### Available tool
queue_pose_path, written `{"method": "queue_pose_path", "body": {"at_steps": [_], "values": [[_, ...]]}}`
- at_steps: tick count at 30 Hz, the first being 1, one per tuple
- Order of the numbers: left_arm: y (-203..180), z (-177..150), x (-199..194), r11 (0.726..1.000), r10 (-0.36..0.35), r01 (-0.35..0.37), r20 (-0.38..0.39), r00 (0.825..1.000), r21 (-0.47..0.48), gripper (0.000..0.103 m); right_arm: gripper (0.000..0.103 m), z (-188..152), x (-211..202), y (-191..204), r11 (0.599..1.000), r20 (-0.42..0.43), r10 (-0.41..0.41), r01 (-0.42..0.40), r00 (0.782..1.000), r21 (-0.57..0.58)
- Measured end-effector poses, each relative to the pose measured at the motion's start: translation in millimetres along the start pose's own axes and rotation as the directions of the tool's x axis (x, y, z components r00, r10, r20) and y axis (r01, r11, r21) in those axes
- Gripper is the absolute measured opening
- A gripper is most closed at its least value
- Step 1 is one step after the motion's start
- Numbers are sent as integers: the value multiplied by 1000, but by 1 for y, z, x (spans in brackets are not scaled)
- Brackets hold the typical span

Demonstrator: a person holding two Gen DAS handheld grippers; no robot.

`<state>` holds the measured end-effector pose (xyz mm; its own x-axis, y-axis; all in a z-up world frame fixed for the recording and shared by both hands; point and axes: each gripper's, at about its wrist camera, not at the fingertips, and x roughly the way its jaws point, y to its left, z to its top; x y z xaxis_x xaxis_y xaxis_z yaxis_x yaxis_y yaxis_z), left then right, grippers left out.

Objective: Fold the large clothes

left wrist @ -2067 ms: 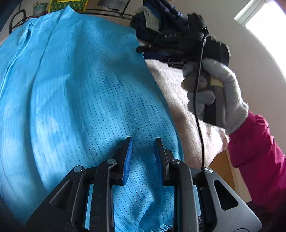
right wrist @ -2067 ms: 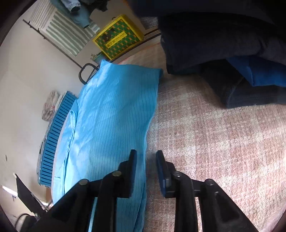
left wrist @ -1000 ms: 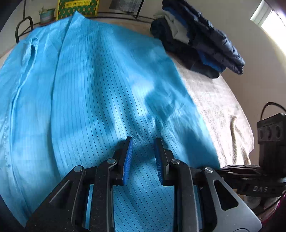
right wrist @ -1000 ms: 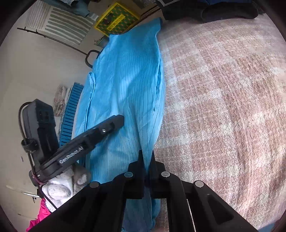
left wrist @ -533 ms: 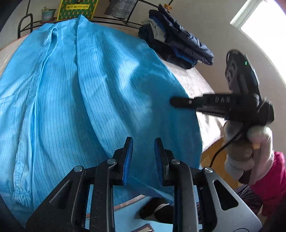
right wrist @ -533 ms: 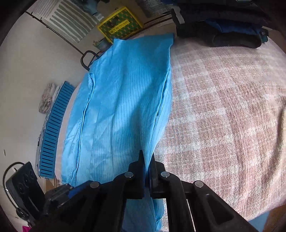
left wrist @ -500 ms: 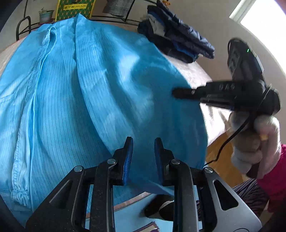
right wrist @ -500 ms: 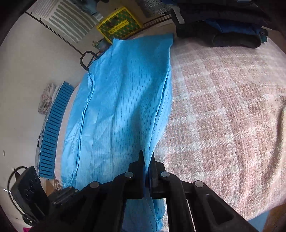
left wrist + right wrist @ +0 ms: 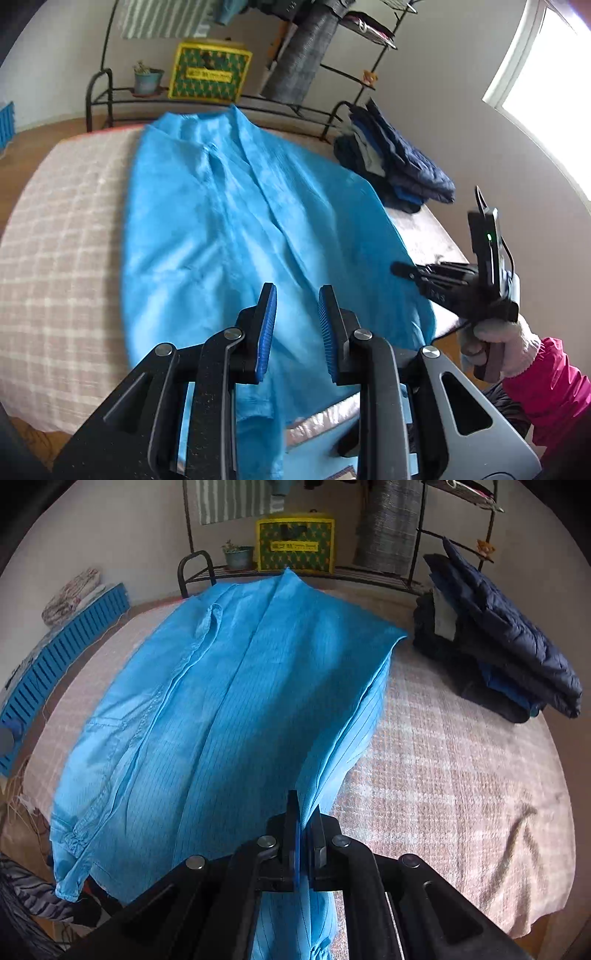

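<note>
Nearest in the left wrist view: the left gripper [image 9: 297, 325], jaws set apart w/ a clear gap, blue ribbed pads [image 9: 266, 328] facing each other, nothing between them. It hangs above the near end of the blue garment [image 9: 236, 229], not touching it.

Nearest in the right wrist view: the right gripper [image 9: 303, 840], jaws pinched tight on the garment's right-side edge. The cloth rises from the bed into the pads, forming a raised ridge, & more of it hangs down below the jaws. Seen from the left wrist view, the same tool [image 9: 436, 278] sits at the garment's right edge, held by a hand in a light glove [image 9: 496, 345] w/ a pink sleeve [image 9: 546, 395].

The garment is a large light-blue coat w/ thin dark pinstripes, spread lengthwise on the bed [image 9: 461, 782], collar end far, hem end near & draping over the near edge. A sleeve w/ gathered cuff [image 9: 72, 840] lies along its left side. The bed cover is a pinkish plaid.

Farther right on the bed, apart from the coat: a stack of folded dark navy clothes [image 9: 502, 642].

Far end: a black metal rack [image 9: 199, 566] holding a yellow-green box [image 9: 295, 542] & a small potted plant [image 9: 236, 555]. A striped towel [image 9: 232, 498] hangs above. At far left, a blue slatted crate [image 9: 55, 653].
</note>
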<state>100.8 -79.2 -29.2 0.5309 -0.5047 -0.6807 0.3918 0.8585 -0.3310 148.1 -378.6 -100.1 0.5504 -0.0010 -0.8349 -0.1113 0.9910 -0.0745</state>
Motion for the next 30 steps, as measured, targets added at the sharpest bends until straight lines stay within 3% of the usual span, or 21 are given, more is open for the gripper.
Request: {"method": "queue_pose_path", "body": {"at_steps": [3,6,9,15,21,25,28,30], "values": [[38,14,-22,994,106,-105,61,992,-19,23,0,5,1,36,991,21,-51,53,998,-125],[79,15,-32,986,132,-122,82,988,-113,23,0,2,6,78,957,44,-94,103,995,-271],[104,13,-33,977,134,-118,83,987,-176,23,0,-8,15,121,887,73,-127,146,989,-438],[123,8,-34,970,138,-119,81,987,-212,23,0,-32,41,177,760,36,-115,111,993,-641],[126,6,-27,968,135,-119,62,989,-222,23,0,-40,55,181,764,-19,-93,59,995,-642],[122,5,-20,971,135,-122,47,990,-203,23,0,-34,54,171,816,-50,-36,0,998,-579],[118,3,-14,973,131,-123,30,991,-195,23,0,-19,54,159,877,-95,64,-102,993,-469],[117,1,-9,974,132,-126,19,991,-190,23,0,-13,56,155,896,-116,106,-146,988,-420]]}}
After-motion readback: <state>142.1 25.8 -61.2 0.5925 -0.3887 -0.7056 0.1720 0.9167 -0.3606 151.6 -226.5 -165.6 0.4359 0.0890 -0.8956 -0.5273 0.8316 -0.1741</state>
